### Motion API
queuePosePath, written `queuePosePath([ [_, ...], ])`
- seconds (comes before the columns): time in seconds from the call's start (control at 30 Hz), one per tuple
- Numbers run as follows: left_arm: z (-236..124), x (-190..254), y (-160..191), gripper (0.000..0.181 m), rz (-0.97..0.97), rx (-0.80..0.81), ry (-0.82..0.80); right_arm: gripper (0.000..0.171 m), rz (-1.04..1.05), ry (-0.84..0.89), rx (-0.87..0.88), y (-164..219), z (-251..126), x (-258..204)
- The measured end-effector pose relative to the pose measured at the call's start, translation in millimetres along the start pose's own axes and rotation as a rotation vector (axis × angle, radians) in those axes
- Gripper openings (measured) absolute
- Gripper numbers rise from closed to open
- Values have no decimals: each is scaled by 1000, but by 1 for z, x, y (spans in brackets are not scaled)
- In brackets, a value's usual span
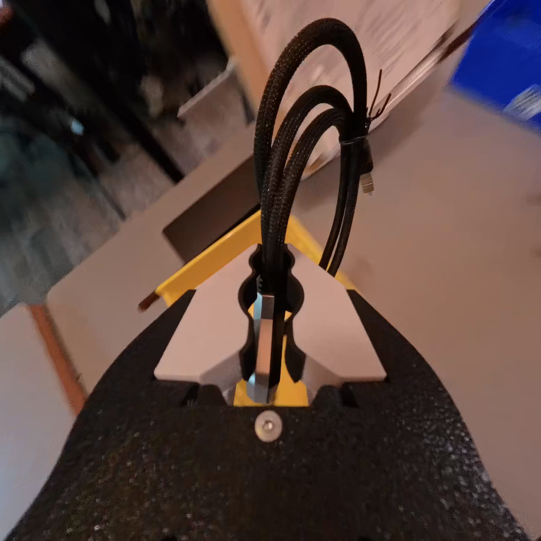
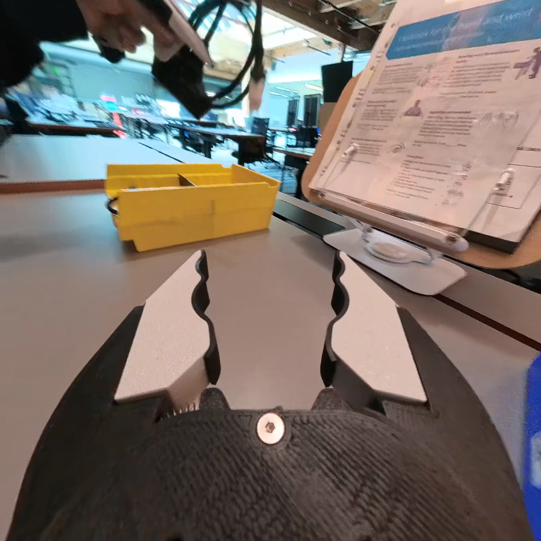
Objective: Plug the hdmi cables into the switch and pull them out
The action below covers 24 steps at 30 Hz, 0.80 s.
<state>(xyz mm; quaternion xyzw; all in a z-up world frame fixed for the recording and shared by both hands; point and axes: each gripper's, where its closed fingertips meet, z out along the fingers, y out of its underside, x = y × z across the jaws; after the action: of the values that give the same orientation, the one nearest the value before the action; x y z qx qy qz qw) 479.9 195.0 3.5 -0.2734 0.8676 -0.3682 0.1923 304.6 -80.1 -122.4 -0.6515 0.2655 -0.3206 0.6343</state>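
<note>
**Left gripper has the cable bundle, right one idle**

Grey tabletop [image 2: 73, 248] fills both views, with a blurry workshop behind. At about 11 o'clock from the right gripper [image 2: 269, 263] sits a yellow tray [image 2: 190, 210]; a document stand [image 2: 439, 131] is at 2 o'clock. Its jaws are spread wide, nothing between them. The left gripper [image 1: 270, 292] is clamped on a tied, braided black hdmi cable [image 1: 292, 117], looping up toward 12 o'clock above the tray.
</note>
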Motion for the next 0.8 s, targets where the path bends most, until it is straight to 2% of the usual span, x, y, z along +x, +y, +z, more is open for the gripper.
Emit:
queuePosePath([
  [0.03, -14, 22, -18, 10, -3, 85, 53, 85, 35, -47, 19, -3, 1, -8],
  [0.13, -39, 105, -51, 11, -52, 277, 289, 87, 203, -239, 135, -22, 3, -38],
  [0.2, -38, 164, -55, 11, -113, 336, 476, 85, 343, -388, 237, -39, -1, -58],
  [0.27, -25, 220, -46, 11, -185, 338, 660, 77, 449, -529, 300, -52, -7, -76],
  [0.33, -5, 265, -34, 11, -273, 318, 814, 79, 503, -634, 313, -58, -12, -90],
  [0.43, 29, 306, -20, 11, -386, 278, 933, 65, 531, -695, 297, -57, -14, -99],
  [0.53, 52, 322, -18, 11, -479, 256, 978, 22, 566, -624, 245, -45, -6, -86],
  [0.67, 71, 315, -23, 12, -581, 234, 954, 20, 679, -593, 187, -35, 0, -72],
  [0.73, 76, 294, -35, 31, -693, 294, 901, 19, 854, -548, 214, -34, 7, -61],
  [0.8, 75, 264, -39, 44, -757, 401, 773, 19, 1066, -488, 243, -27, 12, -49],
])
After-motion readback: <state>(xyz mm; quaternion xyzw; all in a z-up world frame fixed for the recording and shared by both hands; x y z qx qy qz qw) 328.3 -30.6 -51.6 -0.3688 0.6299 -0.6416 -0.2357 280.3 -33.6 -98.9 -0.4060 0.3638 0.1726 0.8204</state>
